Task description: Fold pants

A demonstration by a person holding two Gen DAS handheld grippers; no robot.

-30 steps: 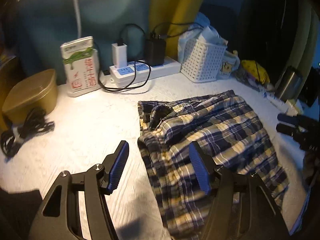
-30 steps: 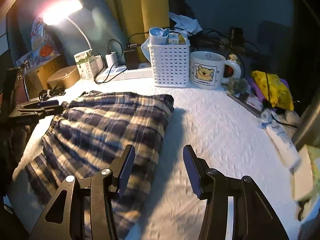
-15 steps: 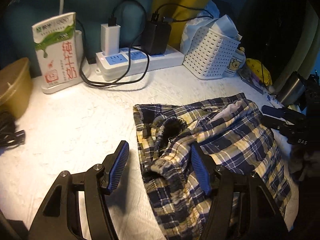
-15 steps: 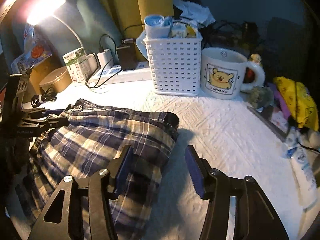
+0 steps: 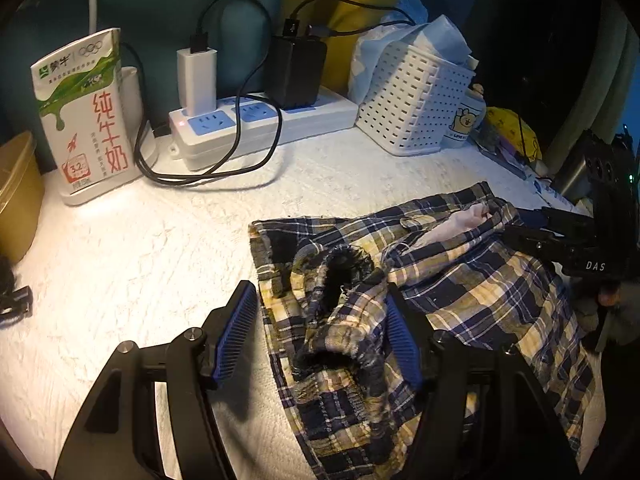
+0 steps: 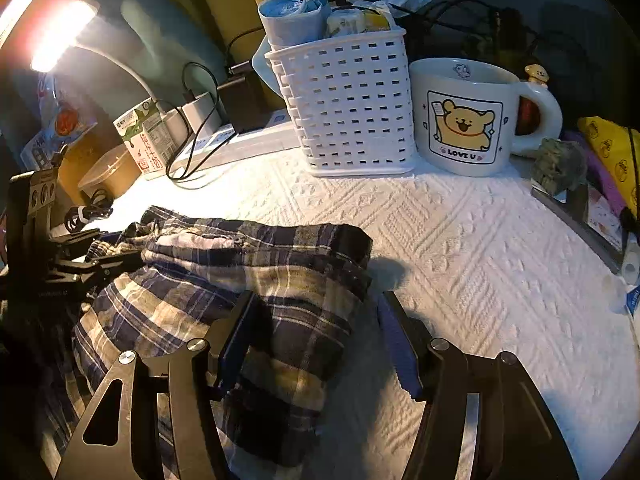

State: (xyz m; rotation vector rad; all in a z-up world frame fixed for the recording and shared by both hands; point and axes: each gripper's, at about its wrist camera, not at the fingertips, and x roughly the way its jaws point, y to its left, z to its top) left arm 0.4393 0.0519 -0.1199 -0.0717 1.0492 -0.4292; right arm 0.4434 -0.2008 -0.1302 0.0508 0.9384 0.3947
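Nearest, the left gripper (image 5: 320, 340) is seen with its jaws spread apart, the bunched elastic waistband of the plaid pants (image 5: 460, 300) lying between the blue pads (image 5: 236, 336) without being clamped. In the right wrist view, the right gripper (image 6: 312, 344) is likewise held released, its jaws straddling the folded right edge of the pants (image 6: 240, 280); the left pad is set over the cloth and the right pad over the bare white textured cover of the desk (image 6: 460, 248). The pants are laid loosely folded on the near part of the desk, with a pale inner lining exposed near the far edge of the garment. Whether either gripper touches the fabric cannot be told.

Farther back, a white power strip (image 5: 264, 124) is placed along the far edge, with a white charger (image 5: 197, 76) and a black adapter (image 5: 296, 72) plugged in and black cables looped in front. A milk carton (image 5: 84, 116) is stood at the far left, a white perforated basket (image 6: 344, 108) to the right of the strip, and a bear mug (image 6: 464, 120) just beside the basket. A lit lamp (image 6: 60, 36) is seen at the far left.
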